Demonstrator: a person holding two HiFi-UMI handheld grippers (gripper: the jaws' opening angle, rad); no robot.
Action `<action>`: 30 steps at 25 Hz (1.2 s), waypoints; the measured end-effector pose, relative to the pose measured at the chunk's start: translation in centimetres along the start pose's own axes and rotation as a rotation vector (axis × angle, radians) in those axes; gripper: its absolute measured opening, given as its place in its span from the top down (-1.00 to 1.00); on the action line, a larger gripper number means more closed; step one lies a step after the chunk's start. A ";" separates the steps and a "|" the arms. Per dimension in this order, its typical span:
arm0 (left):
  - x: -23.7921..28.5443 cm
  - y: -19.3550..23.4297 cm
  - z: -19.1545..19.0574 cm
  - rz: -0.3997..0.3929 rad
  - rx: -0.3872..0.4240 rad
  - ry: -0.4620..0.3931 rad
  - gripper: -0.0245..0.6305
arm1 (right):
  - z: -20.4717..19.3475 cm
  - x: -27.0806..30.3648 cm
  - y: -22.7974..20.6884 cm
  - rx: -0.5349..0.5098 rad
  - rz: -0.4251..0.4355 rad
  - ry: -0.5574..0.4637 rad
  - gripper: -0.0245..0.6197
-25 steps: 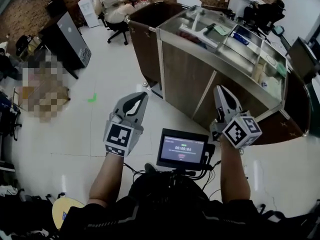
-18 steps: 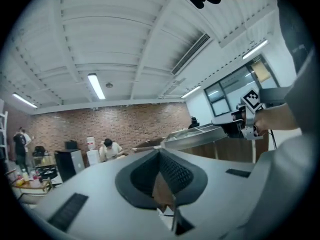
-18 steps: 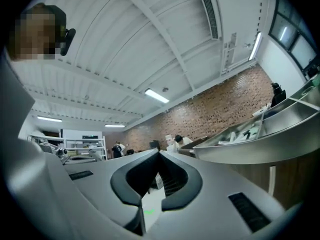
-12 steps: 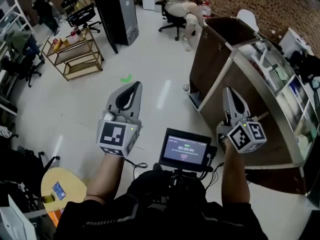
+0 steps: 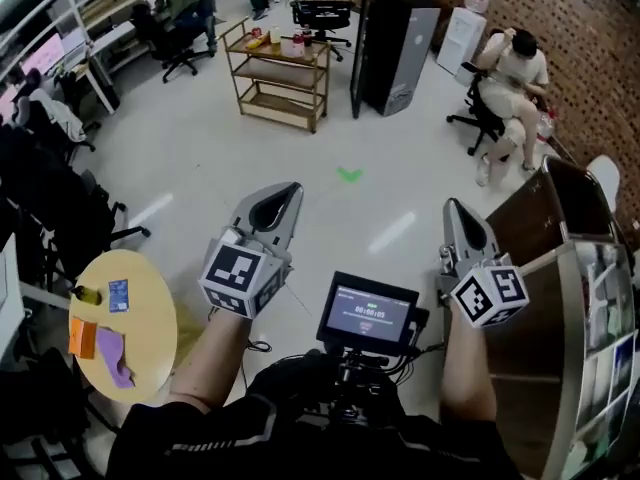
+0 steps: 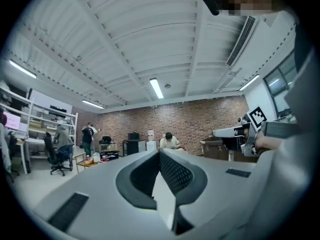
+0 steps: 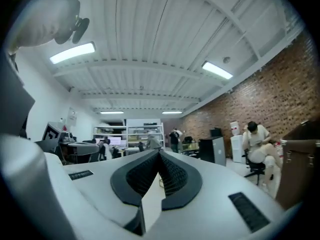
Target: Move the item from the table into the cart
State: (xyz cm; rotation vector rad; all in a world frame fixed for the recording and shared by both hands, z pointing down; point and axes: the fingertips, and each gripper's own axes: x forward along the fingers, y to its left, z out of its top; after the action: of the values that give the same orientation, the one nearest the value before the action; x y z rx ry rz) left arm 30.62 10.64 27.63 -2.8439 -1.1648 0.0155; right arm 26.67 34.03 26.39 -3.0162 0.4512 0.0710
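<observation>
A round yellow table point(image 5: 150, 313) stands at the lower left of the head view. On it lie a small bottle point(image 5: 88, 294), a blue card point(image 5: 118, 294), an orange piece point(image 5: 82, 336) and a purple piece point(image 5: 117, 356). A gold shelf cart point(image 5: 280, 80) stands far off across the floor, with small items on its top shelf. My left gripper point(image 5: 289, 191) is held in the air over the floor, shut and empty. My right gripper point(image 5: 452, 207) is level with it, also shut and empty. In each gripper view the jaws of the left gripper point(image 6: 160, 152) and the right gripper point(image 7: 159, 153) meet at the tip.
A brown counter point(image 5: 560, 258) runs along the right edge. A black cabinet point(image 5: 395, 43) and a seated person point(image 5: 510, 73) are beyond it. A small screen point(image 5: 367, 313) hangs between my arms. Office chairs and desks line the far left. A green mark point(image 5: 349, 175) is on the floor.
The view has swung left: the counter slid to the right edge, and the yellow table and cart came into sight. Both grippers stayed shut, held out in front.
</observation>
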 end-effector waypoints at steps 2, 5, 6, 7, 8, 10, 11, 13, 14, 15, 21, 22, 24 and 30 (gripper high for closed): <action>-0.1 0.6 -0.5 0.075 -0.006 0.009 0.93 | -0.6 2.6 -0.1 0.001 0.100 0.004 0.92; -1.8 3.4 -1.6 0.196 -0.043 0.029 0.93 | -1.8 7.7 1.9 -0.007 0.260 0.015 0.92; -3.4 5.8 -1.6 0.246 -0.057 0.028 0.93 | -1.9 10.1 4.2 -0.015 0.316 0.019 0.92; -5.7 8.7 -1.4 0.300 -0.069 0.024 0.93 | -1.9 12.7 7.3 -0.020 0.373 0.025 0.92; -8.3 11.8 -1.3 0.356 -0.080 0.017 0.93 | -2.1 15.4 10.7 -0.025 0.430 0.034 0.92; -13.0 16.3 -1.5 0.472 -0.097 0.013 0.93 | -2.8 19.6 16.8 -0.037 0.540 0.052 0.92; -14.7 17.3 -1.8 0.529 -0.101 0.017 0.93 | -3.2 21.0 18.8 -0.039 0.593 0.060 0.92; -17.0 17.5 -2.4 0.630 -0.102 0.032 0.93 | -4.2 22.3 21.1 -0.029 0.690 0.075 0.92; -18.0 17.4 -2.7 0.676 -0.103 0.037 0.93 | -4.8 22.5 22.1 -0.020 0.734 0.082 0.92; -19.3 17.3 -3.0 0.722 -0.105 0.039 0.93 | -5.5 22.5 23.5 -0.014 0.776 0.088 0.92; -40.5 22.8 -5.6 0.981 -0.147 0.042 0.93 | -9.6 22.3 46.3 -0.004 0.997 0.130 0.92; -45.4 24.2 -6.1 1.023 -0.157 0.044 0.93 | -10.3 22.2 51.4 -0.003 1.028 0.139 0.92; -52.7 26.0 -6.8 1.104 -0.163 0.044 0.93 | -11.2 22.1 59.0 -0.006 1.091 0.146 0.92; -67.7 25.8 -8.9 1.306 -0.170 0.052 0.93 | -13.6 18.6 73.4 0.008 1.245 0.152 0.92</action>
State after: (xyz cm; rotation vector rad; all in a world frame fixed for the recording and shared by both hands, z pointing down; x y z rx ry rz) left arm 0.76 -55.72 33.69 -3.1080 0.8446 -0.0885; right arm 23.30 -42.58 32.69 -2.2235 2.1706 -0.0794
